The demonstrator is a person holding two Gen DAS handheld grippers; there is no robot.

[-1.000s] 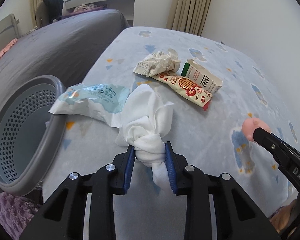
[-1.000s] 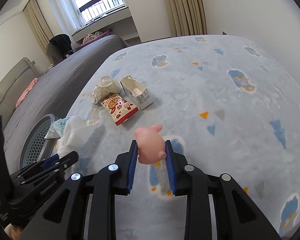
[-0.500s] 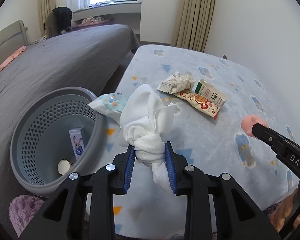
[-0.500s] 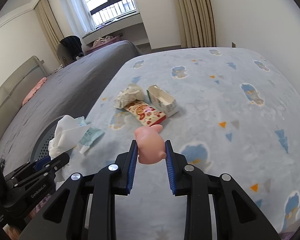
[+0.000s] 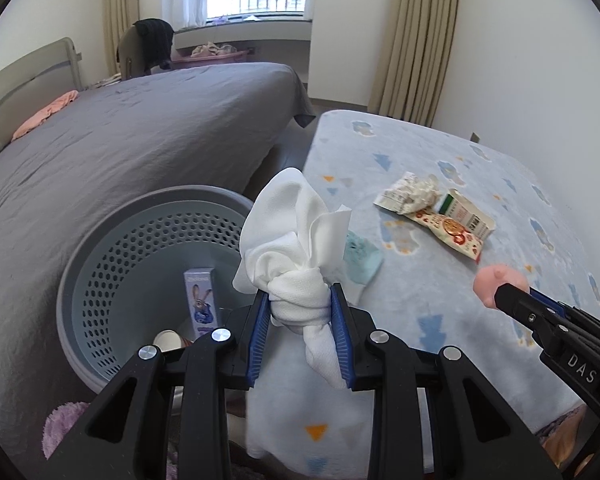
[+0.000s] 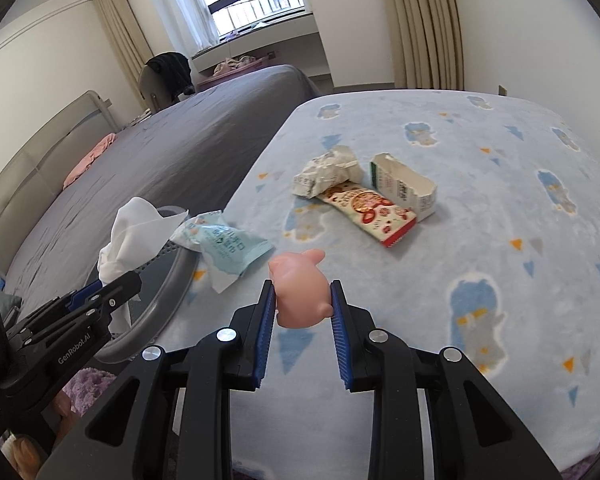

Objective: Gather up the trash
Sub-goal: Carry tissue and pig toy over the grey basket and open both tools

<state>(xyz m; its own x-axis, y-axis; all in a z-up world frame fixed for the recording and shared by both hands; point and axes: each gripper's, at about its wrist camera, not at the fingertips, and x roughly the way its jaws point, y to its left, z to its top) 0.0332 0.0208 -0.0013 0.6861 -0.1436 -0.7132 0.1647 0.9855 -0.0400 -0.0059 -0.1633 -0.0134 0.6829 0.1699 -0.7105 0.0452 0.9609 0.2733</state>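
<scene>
My left gripper [image 5: 300, 304] is shut on a knotted white cloth [image 5: 296, 248], held in the air beside the rim of a grey perforated basket [image 5: 112, 248]. Inside the basket lie a small blue carton [image 5: 202, 300] and a round lid. My right gripper [image 6: 303, 300] is shut on a pink toy pig [image 6: 300, 284], above the blue patterned blanket [image 6: 480, 240]. On that blanket lie a teal wrapper [image 6: 228, 248], a crumpled paper [image 6: 328, 170], a red snack packet [image 6: 372, 210] and an open carton [image 6: 404, 184]. The left gripper [image 6: 112, 292] and cloth also show in the right wrist view.
A bed with a grey cover [image 5: 140, 128] runs along the far side of the basket. A purple fluffy mat [image 5: 60, 428] lies on the floor below the basket. A wall and curtains [image 5: 416, 40] stand behind the blanket.
Both grippers drew back and rose, still holding cloth and pig. The left one swung toward the basket, so its inside now shows; the trash on the blanket looks farther off.
</scene>
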